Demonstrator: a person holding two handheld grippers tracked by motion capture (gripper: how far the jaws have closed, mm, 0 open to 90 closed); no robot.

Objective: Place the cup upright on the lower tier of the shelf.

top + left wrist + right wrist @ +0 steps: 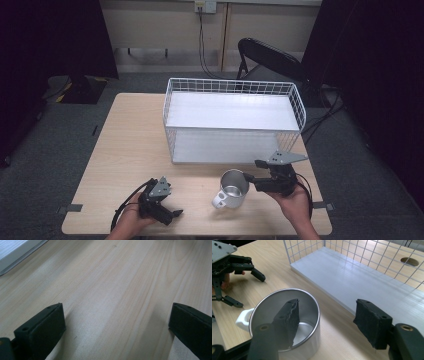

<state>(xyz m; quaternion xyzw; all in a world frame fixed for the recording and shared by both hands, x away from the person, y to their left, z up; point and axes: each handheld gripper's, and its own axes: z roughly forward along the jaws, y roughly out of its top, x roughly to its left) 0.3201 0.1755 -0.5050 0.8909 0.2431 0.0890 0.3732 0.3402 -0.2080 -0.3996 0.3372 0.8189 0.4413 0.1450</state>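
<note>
right tool (pixel 327 315) released, jaws straddling the steel mug (pixel 287 322) wall, one jaw inside. left tool (pixel 167 210) released, jaws spread over bare worktop (pixel 130 145).

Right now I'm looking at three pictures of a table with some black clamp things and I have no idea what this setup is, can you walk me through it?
No robot here: a person holds a hand-operated claw in each hand. The wide picture comes from a camera above the person's side of the wooden table. The other two come from small cameras riding on each claw, looking along its black jaws.

On the table stands a white wire basket with a flat white floor, and nearer the person a steel mug with a white handle.

The left claw is open above bare wood, holding nothing. The right claw is open too, with one jaw inside the mug and the other outside, straddling its wall. It has not closed on it yet.
</note>
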